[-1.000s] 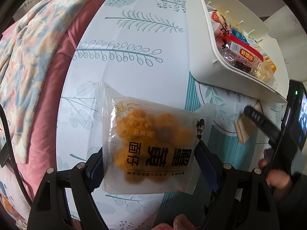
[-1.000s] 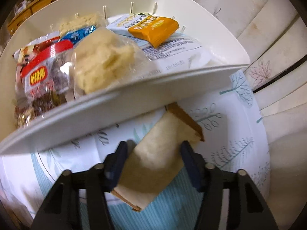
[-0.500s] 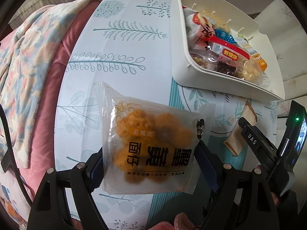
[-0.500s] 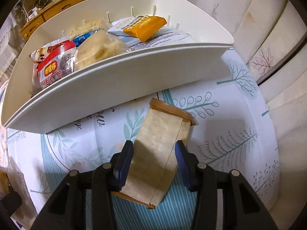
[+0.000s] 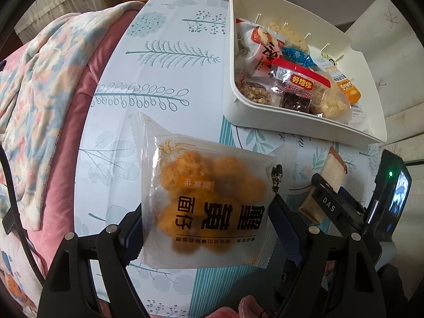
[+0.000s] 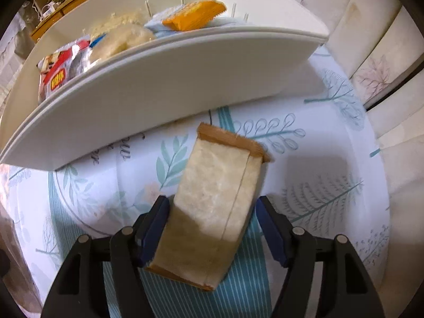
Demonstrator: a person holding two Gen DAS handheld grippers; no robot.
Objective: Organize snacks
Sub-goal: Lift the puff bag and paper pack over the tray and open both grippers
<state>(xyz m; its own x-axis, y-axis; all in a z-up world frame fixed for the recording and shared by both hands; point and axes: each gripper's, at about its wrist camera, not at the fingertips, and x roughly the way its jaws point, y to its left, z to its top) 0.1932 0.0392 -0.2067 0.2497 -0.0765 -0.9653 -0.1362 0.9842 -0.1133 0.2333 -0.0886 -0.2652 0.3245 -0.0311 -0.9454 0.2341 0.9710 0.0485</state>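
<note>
The round table (image 5: pixel 169 84) has a leafy blue-and-white cloth on it, and the white tray (image 5: pixel 267 111) sits toward its far side, already packed with snack packets; a pink blanket (image 5: pixel 47 84) is bunched up off the table's left edge. The left gripper (image 5: pixel 205 224) is clamped on a clear bag of orange puffs (image 5: pixel 209 201), held up over the table; the right gripper (image 6: pixel 212 228) pinches a tan wafer pack (image 6: pixel 217 206) just in front of the tray's near wall, pack tilted, not in the tray.
</note>
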